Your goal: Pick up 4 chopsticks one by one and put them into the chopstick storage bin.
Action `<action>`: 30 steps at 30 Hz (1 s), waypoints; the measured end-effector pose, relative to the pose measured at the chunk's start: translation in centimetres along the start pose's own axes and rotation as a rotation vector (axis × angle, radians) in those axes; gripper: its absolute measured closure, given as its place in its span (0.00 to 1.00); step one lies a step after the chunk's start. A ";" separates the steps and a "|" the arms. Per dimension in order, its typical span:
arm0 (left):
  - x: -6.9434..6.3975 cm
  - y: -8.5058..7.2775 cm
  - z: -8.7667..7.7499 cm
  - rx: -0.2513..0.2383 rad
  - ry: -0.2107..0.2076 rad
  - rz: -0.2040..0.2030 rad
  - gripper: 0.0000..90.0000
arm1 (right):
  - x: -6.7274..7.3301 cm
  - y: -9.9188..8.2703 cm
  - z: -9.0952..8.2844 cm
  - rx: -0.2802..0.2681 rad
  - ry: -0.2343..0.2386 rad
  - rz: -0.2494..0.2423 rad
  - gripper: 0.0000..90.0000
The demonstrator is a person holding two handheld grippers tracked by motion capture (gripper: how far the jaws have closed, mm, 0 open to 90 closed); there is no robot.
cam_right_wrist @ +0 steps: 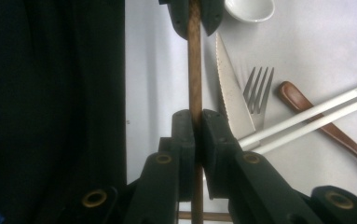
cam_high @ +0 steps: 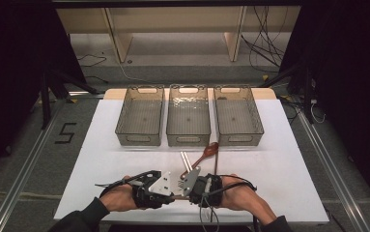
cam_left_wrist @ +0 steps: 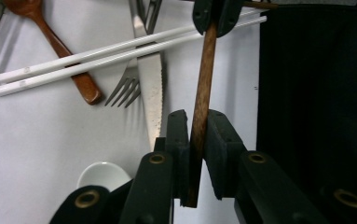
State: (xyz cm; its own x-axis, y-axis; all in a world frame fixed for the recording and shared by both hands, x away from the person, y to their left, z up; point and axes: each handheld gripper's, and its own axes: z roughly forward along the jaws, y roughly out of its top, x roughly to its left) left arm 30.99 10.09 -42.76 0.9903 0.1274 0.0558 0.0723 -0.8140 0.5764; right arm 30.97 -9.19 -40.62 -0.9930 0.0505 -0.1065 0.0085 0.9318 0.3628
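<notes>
Near the middle of the table's [cam_high: 279,174] front edge, clamping one stick [cam_left_wrist: 203,88] at two places. Gripping it in the left gripper [cam_left_wrist: 196,135], jaws drawn narrow and pressing flat on either side of the wood. Gripping the same stick farther along in the right gripper [cam_right_wrist: 197,126], jaws likewise pinched tight on it. Facing the two grippers tip to tip, close together, and bridging the short gap between them with the stick. Crossing in front of the white chopsticks [cam_left_wrist: 120,51] in the left gripper view, and running just beside the knife [cam_left_wrist: 150,84], with the fork [cam_left_wrist: 126,91], the brown spoon [cam_left_wrist: 69,60] and the white dish [cam_left_wrist: 102,175] lying a little farther off on the table. Keeping well apart from the three bins [cam_high: 188,140] along the far edge.

Hiding the stick almost wholly under the grey plates and the hands in the high view. Losing its middle stretches behind the pads in both gripper views, and its lower end below the picture edge in the right gripper view. Cutting off the knife's handle at the top of the left gripper view and part of the white dish behind the jaws. Blocking one side of each gripper view with a black mass, too dark to make out.

Showing as thin, straight, plain brown wood, darker along one edge.
</notes>
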 end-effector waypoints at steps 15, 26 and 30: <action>1.1 -0.7 -0.7 -0.041 0.049 -0.072 0.93 | -1.9 -1.5 -2.3 -0.151 -0.114 0.254 0.49; 3.0 -2.2 -2.0 -0.060 0.152 -0.246 0.92 | -3.2 -4.7 -3.9 -0.326 -0.304 0.584 0.31; 3.8 -2.9 -2.8 -0.082 0.199 -0.314 0.92 | -3.3 -5.7 -4.1 -0.349 -0.350 0.665 0.29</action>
State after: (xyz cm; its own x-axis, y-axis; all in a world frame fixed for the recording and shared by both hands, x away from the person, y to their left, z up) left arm 34.19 14.48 -41.94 0.8784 0.4775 0.0190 0.3505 -0.6707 0.6537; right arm 33.74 -16.16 -38.56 -0.6990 0.7146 -0.0287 0.4873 0.5053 0.7122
